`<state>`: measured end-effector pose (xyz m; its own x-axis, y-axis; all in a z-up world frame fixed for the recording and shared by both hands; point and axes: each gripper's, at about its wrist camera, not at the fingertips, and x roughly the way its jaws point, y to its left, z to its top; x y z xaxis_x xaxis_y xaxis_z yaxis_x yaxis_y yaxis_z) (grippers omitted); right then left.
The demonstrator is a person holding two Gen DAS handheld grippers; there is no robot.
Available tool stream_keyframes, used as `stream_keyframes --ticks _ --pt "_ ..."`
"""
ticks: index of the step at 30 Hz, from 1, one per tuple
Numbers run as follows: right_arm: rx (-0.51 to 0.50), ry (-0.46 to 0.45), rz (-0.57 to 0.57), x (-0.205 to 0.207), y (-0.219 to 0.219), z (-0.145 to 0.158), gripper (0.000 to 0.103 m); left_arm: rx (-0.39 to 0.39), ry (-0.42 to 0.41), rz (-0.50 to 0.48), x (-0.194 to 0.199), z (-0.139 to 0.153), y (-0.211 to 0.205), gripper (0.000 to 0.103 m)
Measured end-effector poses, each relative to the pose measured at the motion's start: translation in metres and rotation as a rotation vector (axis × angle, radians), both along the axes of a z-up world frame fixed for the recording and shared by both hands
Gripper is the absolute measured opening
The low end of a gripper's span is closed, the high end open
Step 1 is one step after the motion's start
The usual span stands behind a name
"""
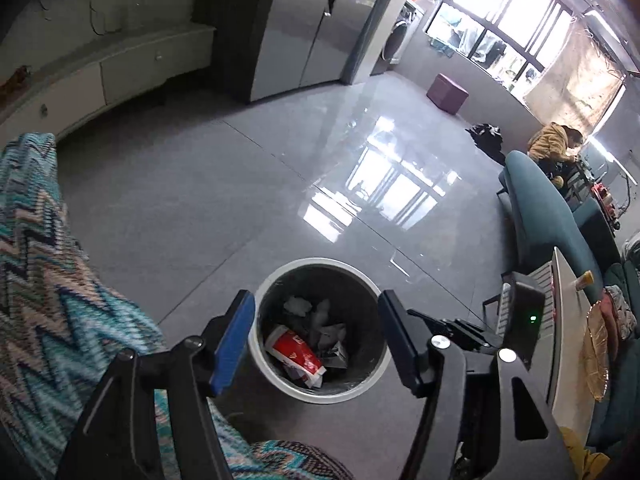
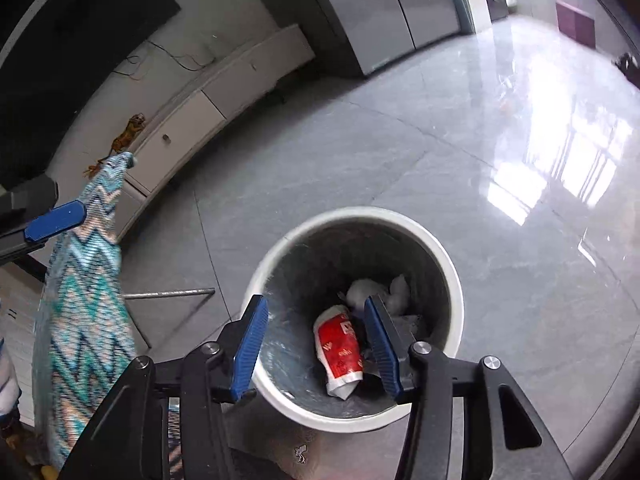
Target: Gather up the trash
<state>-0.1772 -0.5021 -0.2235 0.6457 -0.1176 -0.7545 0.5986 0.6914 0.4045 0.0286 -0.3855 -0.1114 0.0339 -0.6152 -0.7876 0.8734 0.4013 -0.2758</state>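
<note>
A round white-rimmed trash bin (image 1: 280,276) stands on the grey tiled floor; it also shows in the right wrist view (image 2: 452,264). Inside lie a crushed red and white paper cup (image 1: 294,354) (image 2: 338,350) and crumpled white paper (image 1: 298,306) (image 2: 376,292). My left gripper (image 1: 316,344) is open and empty above the bin's mouth. My right gripper (image 2: 318,346) is also open and empty above the bin. One blue pad of the left gripper (image 2: 56,220) shows at the left edge of the right wrist view.
A zigzag-patterned teal cloth (image 1: 48,264) (image 2: 84,312) hangs at the left. A low white cabinet (image 1: 120,76) and a steel fridge (image 1: 304,24) stand behind. A teal sofa (image 1: 540,216), a small white table (image 1: 568,320), a purple stool (image 1: 447,93) and a seated person (image 1: 554,144) are at right.
</note>
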Motion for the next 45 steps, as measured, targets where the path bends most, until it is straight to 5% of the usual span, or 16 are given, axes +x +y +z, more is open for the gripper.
stream_keyframes --ticks 4,8,20,23,33,45 --pt "-0.081 -0.046 0.046 0.016 0.027 0.043 0.051 -0.030 -0.136 0.113 0.014 0.029 0.056 0.064" --pt "-0.155 -0.107 0.118 0.038 0.063 0.085 0.057 -0.039 -0.280 0.245 0.023 0.050 0.113 0.076" --pt "-0.351 -0.247 0.295 0.107 0.195 0.176 0.087 -0.084 -0.513 0.649 0.044 0.100 0.285 0.082" --pt "-0.394 -0.265 0.306 0.114 0.216 0.189 0.095 -0.097 -0.581 0.725 0.038 0.111 0.316 0.097" --pt "-0.502 -0.296 0.337 0.129 0.271 0.215 0.103 -0.149 -0.685 0.927 0.022 0.137 0.399 0.102" --pt "-0.571 -0.299 0.334 0.125 0.301 0.222 0.103 -0.180 -0.734 0.966 0.002 0.143 0.426 0.103"
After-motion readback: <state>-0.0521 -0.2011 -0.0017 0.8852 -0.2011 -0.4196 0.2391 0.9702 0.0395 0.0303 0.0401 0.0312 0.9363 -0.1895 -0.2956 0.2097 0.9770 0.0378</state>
